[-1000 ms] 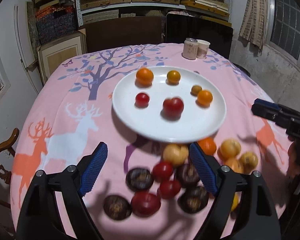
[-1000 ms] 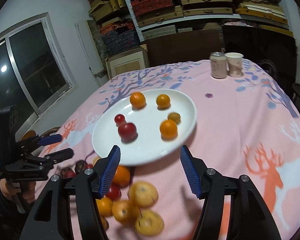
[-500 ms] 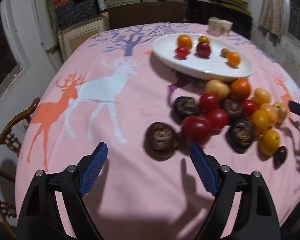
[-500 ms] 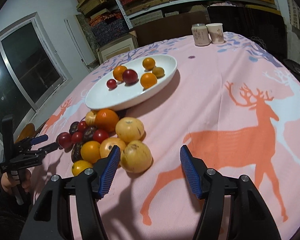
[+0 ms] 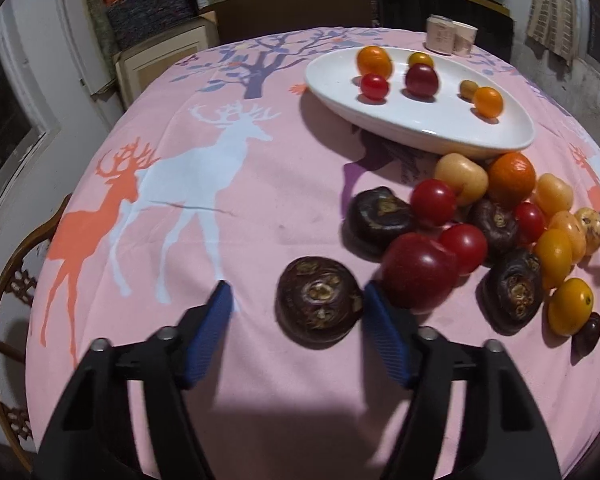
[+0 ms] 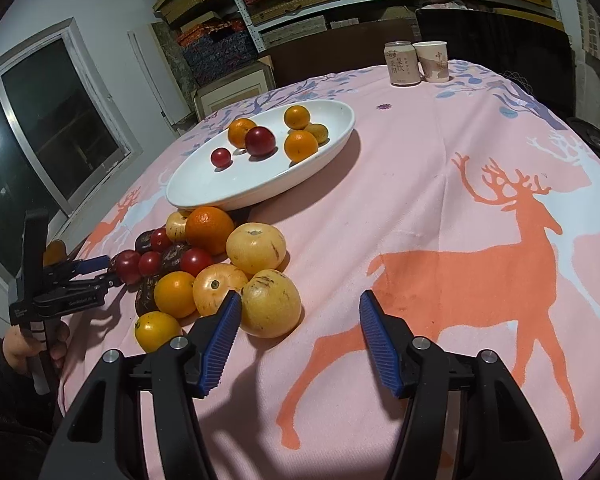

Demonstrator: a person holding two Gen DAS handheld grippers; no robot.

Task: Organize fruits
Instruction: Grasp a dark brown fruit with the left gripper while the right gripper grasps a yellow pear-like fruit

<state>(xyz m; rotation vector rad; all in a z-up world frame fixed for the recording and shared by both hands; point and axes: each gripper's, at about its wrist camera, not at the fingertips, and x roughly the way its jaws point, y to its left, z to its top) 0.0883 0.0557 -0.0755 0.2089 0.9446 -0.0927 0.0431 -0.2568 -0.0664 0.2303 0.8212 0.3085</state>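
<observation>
A white oval plate (image 5: 420, 132) holds several small red and orange fruits; it also shows in the right wrist view (image 6: 204, 196). A pile of loose fruits lies on the pink cloth in front of it. My left gripper (image 5: 298, 334) is open low over the cloth, with a dark brown round fruit (image 5: 318, 306) between its blue fingers, not gripped. A big red fruit (image 5: 418, 276) lies just past the right finger. My right gripper (image 6: 300, 344) is open and empty; a yellow fruit (image 6: 270, 304) sits beside its left finger.
A can (image 6: 400, 63) and a paper cup (image 6: 432, 61) stand at the table's far edge. A wooden chair (image 5: 4, 276) stands at the left edge. Shelves with boxes line the back wall. The left gripper (image 6: 60, 284) shows in the right wrist view.
Both grippers have pulled back from the plate and dropped low toward the loose pile. The left one has closed in around the dark brown fruit. Both stay open.
</observation>
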